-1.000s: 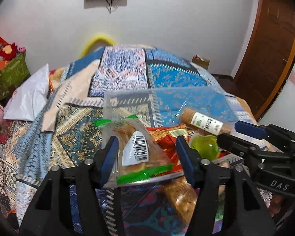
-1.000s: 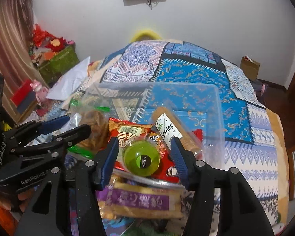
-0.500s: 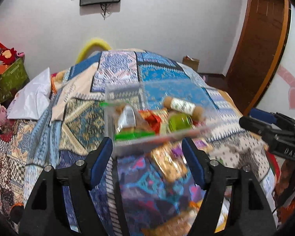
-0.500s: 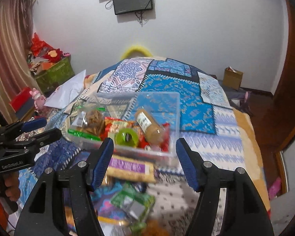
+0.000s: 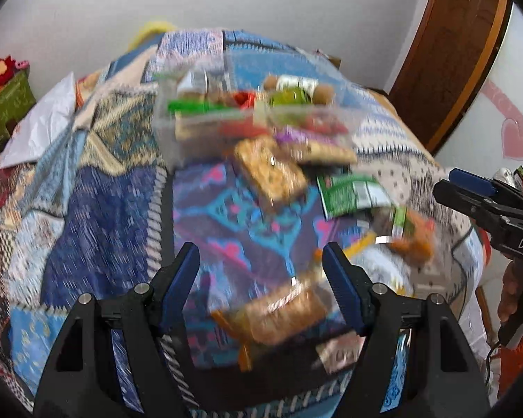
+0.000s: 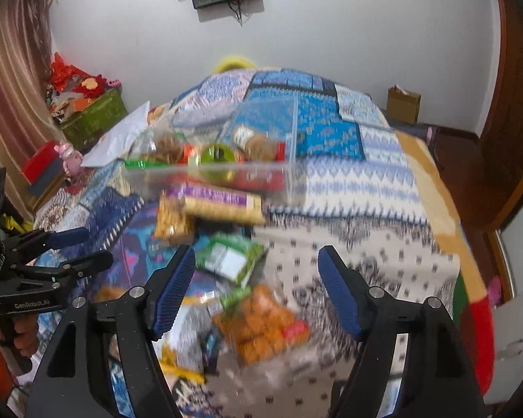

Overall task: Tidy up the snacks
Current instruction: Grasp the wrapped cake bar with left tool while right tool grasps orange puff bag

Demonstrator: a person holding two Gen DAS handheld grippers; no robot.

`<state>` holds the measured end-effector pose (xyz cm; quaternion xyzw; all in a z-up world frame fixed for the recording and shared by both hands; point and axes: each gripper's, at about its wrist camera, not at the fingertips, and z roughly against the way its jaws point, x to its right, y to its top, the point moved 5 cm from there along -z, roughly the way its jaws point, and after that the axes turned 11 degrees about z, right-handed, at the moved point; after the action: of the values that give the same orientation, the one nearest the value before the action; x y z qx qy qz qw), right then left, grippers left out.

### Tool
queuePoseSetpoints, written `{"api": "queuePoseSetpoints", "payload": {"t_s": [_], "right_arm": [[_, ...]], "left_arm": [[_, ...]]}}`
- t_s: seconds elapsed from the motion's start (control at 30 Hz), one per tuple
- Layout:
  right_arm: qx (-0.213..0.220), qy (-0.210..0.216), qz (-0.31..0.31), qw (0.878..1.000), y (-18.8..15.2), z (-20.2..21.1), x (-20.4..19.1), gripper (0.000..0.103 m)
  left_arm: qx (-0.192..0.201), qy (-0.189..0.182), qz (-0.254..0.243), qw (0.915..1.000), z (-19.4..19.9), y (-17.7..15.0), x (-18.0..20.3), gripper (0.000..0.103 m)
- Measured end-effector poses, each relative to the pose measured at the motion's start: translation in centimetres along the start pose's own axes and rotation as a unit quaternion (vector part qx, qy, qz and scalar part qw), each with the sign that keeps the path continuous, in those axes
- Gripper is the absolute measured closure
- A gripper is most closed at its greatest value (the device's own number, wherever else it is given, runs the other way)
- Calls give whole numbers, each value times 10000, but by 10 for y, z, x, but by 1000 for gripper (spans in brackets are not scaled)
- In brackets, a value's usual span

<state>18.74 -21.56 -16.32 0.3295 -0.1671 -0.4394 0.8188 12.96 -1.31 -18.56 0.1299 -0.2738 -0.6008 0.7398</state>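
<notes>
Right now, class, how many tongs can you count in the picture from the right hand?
2: the right tongs open at the bottom, the left tongs at the left edge.

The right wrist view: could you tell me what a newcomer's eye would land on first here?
First the clear plastic bin in the middle of the patchwork bedspread, holding a green cup and other snacks. Next, loose packets lie scattered in front of it, notably an orange snack bag between the open fingers of the right gripper. The left gripper sits at the left edge, also open and empty.
</notes>
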Motion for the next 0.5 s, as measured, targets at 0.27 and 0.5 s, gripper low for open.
{"api": "queuePoseSetpoints", "payload": {"t_s": [0.27,0.5], "right_arm": [[-325,113,187,9992,-32,-12,-7,33],[-465,96,438,9979,-46,-19,-13,23]], "left_arm": [[-185,-101,-317,9993,-5,-31,6,31],[-286,135,-642,9974,-21,-39,16,28]]}}
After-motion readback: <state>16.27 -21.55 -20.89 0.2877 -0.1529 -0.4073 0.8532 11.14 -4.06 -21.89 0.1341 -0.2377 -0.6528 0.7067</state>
